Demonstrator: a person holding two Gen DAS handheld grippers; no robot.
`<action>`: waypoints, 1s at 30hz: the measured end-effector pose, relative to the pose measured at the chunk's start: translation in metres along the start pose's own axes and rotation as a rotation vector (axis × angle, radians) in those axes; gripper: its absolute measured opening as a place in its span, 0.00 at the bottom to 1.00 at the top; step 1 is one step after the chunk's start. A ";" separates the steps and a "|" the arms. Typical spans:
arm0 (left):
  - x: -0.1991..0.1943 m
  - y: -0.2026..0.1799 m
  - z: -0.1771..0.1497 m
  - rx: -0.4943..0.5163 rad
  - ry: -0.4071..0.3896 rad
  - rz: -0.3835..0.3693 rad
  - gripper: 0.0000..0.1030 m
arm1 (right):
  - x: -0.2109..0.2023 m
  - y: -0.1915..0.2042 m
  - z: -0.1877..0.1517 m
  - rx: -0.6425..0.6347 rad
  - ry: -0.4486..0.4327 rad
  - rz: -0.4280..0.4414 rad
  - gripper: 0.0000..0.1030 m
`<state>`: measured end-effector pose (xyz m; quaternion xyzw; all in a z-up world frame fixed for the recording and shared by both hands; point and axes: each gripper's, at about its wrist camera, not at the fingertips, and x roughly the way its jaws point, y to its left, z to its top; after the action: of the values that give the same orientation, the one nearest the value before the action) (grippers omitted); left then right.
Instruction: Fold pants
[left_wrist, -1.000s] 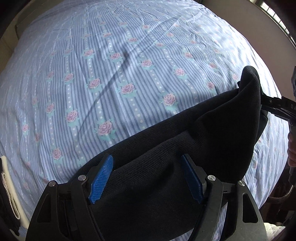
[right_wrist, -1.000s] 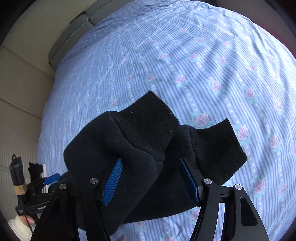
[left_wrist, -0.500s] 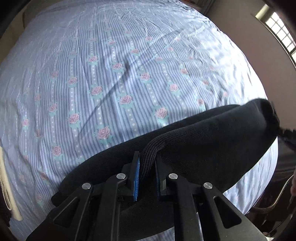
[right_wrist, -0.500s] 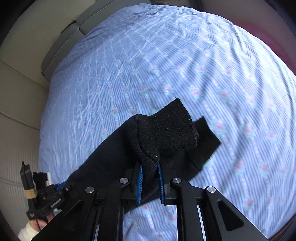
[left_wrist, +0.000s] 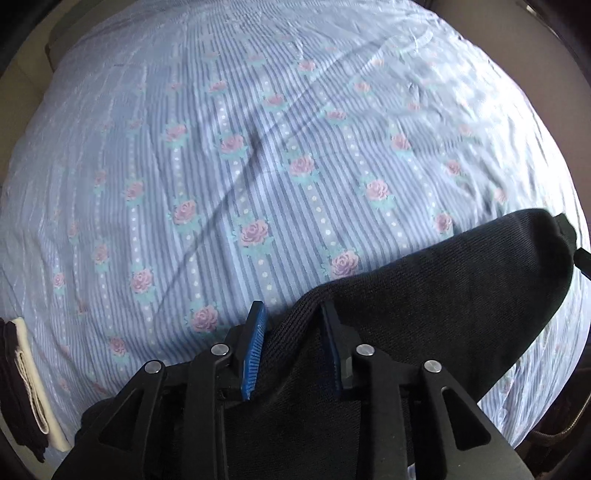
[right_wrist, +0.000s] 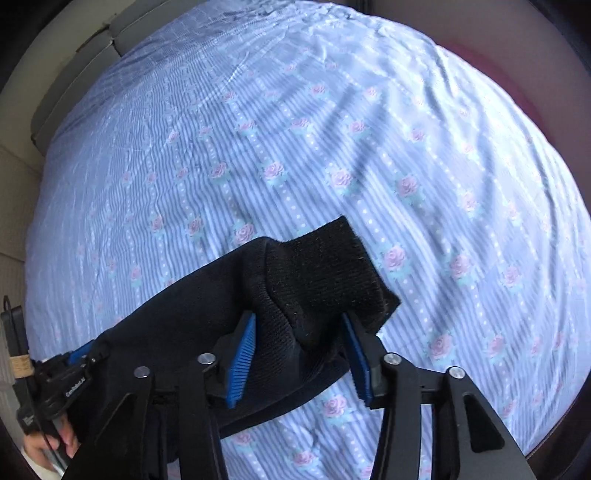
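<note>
Blue-and-white striped bedsheet (left_wrist: 258, 155) printed with pink roses fills nearly everything ahead of both my cameras, creased in long diagonal wrinkles, with a pale padded wall along its far left edge in the right wrist view. Across the near side of it lie the black pants (left_wrist: 436, 302), a ribbed knit stretched as a dark band from one of my tools to the other. My left gripper (left_wrist: 293, 350) stands with its blue-padded fingers (left_wrist: 255, 347) parted to a moderate gap; the waist end of the fabric bunches up between them and lies against the inner face of the right-hand pad, while the left-hand pad shows bare blue with sheet visible beside it, so nothing is being pinched there. My right gripper (right_wrist: 299, 360) is spread a little wider, its blue pads (right_wrist: 240, 362) standing off on either side of a folded hump of cloth, and the ribbed cuff (right_wrist: 325, 273) pokes out past the fingertips onto the sheet. The cloth rests in that gap and touches the left pad, but the jaws are not pressed onto it. At the lower left of the right wrist view my other tool shows as a black frame, gripped by my hand (right_wrist: 48, 443). A folded stack of dark and cream cloth (left_wrist: 26, 391) sits at the left edge of the left wrist view.
</note>
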<state>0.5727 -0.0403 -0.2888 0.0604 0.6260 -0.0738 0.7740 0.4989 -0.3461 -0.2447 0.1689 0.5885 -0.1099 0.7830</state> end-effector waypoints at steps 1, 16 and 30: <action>-0.016 0.003 -0.004 -0.015 -0.047 -0.001 0.45 | -0.014 0.000 -0.004 -0.013 -0.047 -0.021 0.56; -0.079 0.099 -0.201 -0.535 -0.101 -0.073 0.58 | -0.035 0.091 -0.156 -0.590 0.101 0.372 0.64; 0.001 0.133 -0.204 -0.878 -0.052 -0.378 0.39 | 0.016 0.116 -0.176 -0.589 0.221 0.365 0.64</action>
<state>0.4025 0.1279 -0.3325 -0.3890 0.5786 0.0565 0.7146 0.3908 -0.1702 -0.2881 0.0491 0.6362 0.2249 0.7364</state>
